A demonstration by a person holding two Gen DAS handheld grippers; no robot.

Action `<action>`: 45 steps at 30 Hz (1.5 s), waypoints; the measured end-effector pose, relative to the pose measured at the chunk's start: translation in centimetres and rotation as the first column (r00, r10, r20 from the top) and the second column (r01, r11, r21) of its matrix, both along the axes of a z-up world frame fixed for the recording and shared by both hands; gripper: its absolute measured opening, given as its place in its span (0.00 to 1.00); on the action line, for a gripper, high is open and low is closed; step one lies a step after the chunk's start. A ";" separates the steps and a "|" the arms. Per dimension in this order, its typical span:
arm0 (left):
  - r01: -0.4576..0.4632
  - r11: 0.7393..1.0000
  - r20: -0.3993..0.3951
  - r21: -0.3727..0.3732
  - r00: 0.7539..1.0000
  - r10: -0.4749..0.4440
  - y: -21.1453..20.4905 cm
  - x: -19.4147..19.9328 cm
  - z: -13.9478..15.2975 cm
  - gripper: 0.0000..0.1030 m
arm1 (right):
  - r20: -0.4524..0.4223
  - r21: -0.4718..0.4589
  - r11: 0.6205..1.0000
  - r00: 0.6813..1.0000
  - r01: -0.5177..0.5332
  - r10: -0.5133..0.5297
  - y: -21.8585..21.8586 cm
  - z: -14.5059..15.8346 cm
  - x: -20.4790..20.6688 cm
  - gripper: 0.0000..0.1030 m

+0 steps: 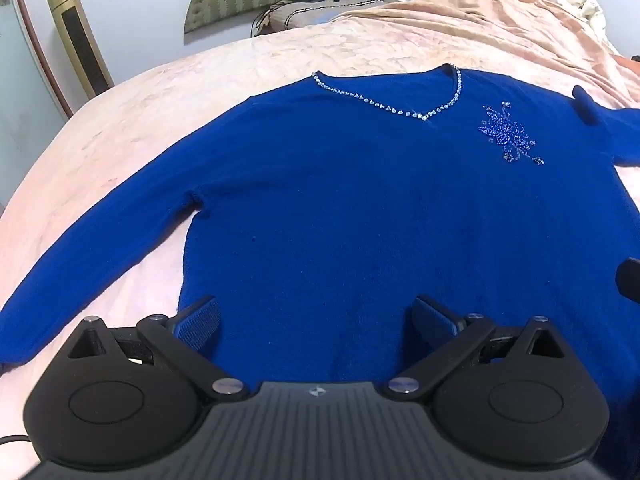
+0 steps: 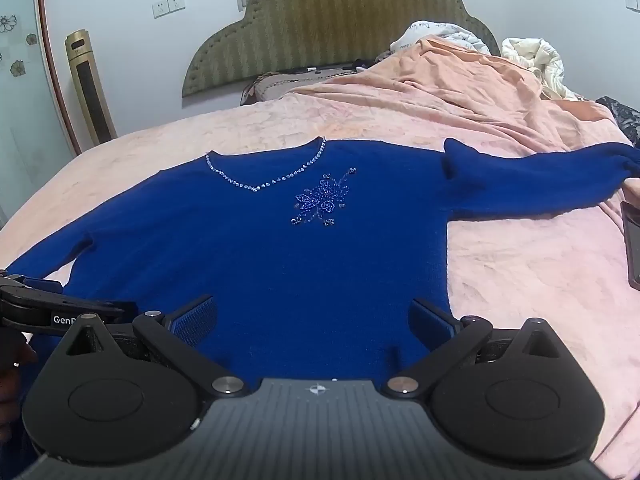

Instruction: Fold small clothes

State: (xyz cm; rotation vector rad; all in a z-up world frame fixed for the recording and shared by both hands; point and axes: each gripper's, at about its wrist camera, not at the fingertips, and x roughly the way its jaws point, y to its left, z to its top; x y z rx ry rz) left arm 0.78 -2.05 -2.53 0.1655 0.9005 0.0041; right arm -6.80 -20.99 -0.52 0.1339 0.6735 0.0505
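Observation:
A royal blue V-neck sweater (image 1: 340,200) lies flat, front up, on a pink bed cover (image 1: 120,128); it also shows in the right wrist view (image 2: 280,248). Its neckline has a beaded trim (image 2: 260,186) and a beaded flower (image 2: 322,202) on the chest. One sleeve runs out to the left (image 1: 80,280), the other to the right (image 2: 540,184). My left gripper (image 1: 316,320) is open over the lower hem, left side. My right gripper (image 2: 314,320) is open over the hem, right side. The left gripper's body shows at the left edge of the right wrist view (image 2: 48,312).
A green padded headboard (image 2: 340,28) stands at the far end. A rumpled orange blanket (image 2: 460,80) and white bedding (image 2: 536,56) lie at the back right. A gold tower unit (image 2: 90,88) stands left of the bed. A dark flat object (image 2: 632,240) lies at the right edge.

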 end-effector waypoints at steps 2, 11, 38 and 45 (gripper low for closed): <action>-0.006 1.000 -0.003 0.002 1.000 0.006 0.1 0.1 0.0 1.00 | -0.003 0.002 1.000 1.000 0.000 0.000 0.0 0.0 -0.1 1.00; -0.013 1.000 -0.019 -0.014 1.000 0.013 -0.2 0.6 0.1 1.00 | 0.006 0.010 1.000 1.000 0.004 -0.004 0.3 0.1 -0.4 1.00; 0.041 0.999 -0.040 0.034 0.998 -0.039 -3.7 0.5 0.5 1.00 | 0.026 0.036 0.999 1.000 -0.001 0.000 -1.9 0.2 -1.1 1.00; 0.057 0.996 -0.031 0.067 0.998 -0.055 -4.7 0.5 0.7 1.00 | 0.030 0.067 0.998 1.000 0.000 -0.002 -2.8 0.0 -1.0 1.00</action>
